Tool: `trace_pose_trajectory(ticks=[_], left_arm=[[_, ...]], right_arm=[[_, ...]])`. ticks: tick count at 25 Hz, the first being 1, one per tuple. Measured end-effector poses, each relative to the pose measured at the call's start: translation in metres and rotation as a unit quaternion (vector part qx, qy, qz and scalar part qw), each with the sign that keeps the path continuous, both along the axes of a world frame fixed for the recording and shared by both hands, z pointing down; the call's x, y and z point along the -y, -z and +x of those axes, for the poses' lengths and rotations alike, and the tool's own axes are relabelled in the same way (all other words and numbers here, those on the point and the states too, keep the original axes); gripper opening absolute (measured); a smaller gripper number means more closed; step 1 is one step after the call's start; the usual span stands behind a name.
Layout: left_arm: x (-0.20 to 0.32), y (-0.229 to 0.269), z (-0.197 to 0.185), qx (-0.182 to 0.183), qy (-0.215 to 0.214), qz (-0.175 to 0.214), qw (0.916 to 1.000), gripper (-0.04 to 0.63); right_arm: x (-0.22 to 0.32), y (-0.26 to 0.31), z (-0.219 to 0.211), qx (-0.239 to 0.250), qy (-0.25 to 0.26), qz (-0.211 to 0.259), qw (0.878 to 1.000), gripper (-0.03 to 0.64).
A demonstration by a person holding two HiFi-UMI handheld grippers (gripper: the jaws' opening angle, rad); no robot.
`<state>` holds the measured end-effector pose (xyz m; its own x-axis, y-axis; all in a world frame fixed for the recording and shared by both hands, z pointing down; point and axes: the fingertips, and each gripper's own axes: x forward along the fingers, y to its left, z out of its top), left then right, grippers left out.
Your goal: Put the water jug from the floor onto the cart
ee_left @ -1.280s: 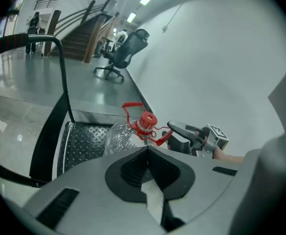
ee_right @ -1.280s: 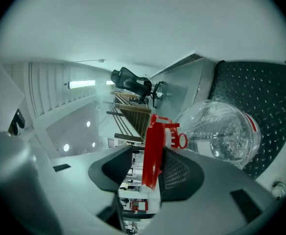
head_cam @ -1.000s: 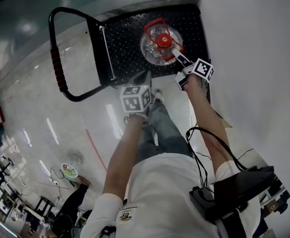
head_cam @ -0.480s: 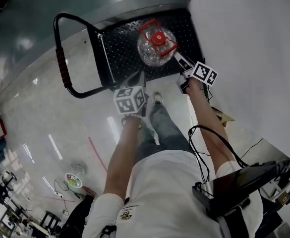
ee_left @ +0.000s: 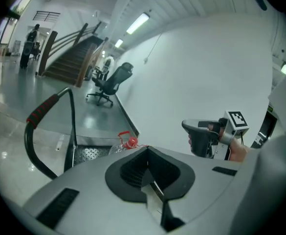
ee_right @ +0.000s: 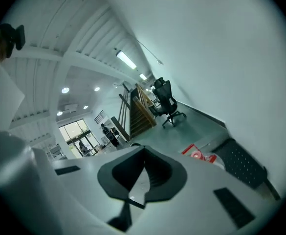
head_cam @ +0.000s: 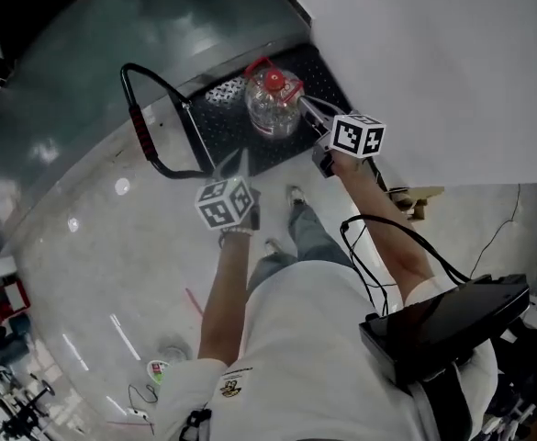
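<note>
A clear water jug (head_cam: 270, 99) with a red cap and red carry handle stands upright on the black studded deck (head_cam: 220, 97) of the cart. The cart's black push handle (head_cam: 146, 129) with its red grip rises at the left. My right gripper (head_cam: 307, 110) hangs just right of the jug, shut with nothing in it. In the right gripper view the jug (ee_right: 199, 154) lies below and right of the shut jaws (ee_right: 143, 149). My left gripper (head_cam: 239, 162) is shut and empty, above the deck's near edge. The left gripper view shows the jug (ee_left: 126, 143) beyond its tips (ee_left: 147, 148).
A white wall (head_cam: 452, 53) runs close along the cart's right side. The person's shoes (head_cam: 295, 196) stand just behind the cart. An office chair (ee_left: 109, 81) and a staircase (ee_left: 69, 58) are farther down the glossy floor. People (ee_right: 108, 133) stand far off near a doorway.
The right gripper has come off the jug's red handle, risen and closed. The left gripper has risen too. The jug stays on the cart deck.
</note>
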<state>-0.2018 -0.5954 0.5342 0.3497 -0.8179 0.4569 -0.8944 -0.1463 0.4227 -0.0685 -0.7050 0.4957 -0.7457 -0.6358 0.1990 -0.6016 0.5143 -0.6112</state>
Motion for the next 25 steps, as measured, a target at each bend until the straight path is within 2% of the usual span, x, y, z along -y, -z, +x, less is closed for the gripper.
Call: trace_pose_trajectory(ticks=[3, 8, 14, 20, 25], left_arm=[[-0.019, 0.036, -0.015, 0.009, -0.008, 0.031, 0.9994, 0.002], [-0.059, 0.076, -0.023, 0.013, -0.015, 0.06, 0.998, 0.002], [-0.09, 0.098, -0.008, 0.006, -0.018, 0.076, 0.9969, 0.002], [-0.105, 0.119, 0.008, 0.018, -0.003, 0.088, 0.9959, 0.002], [-0.115, 0.12, 0.046, 0.016, 0.013, 0.083, 0.9964, 0.002]], right_arm=[[-0.033, 0.046, -0.012, -0.009, 0.003, 0.04, 0.999, 0.017], [-0.098, 0.091, -0.013, -0.015, 0.005, 0.077, 0.997, 0.017], [-0.155, 0.112, -0.007, -0.025, 0.025, 0.111, 0.993, 0.017], [-0.181, 0.119, 0.008, -0.012, 0.049, 0.104, 0.993, 0.017], [-0.193, 0.125, 0.047, -0.019, 0.054, 0.104, 0.993, 0.017]])
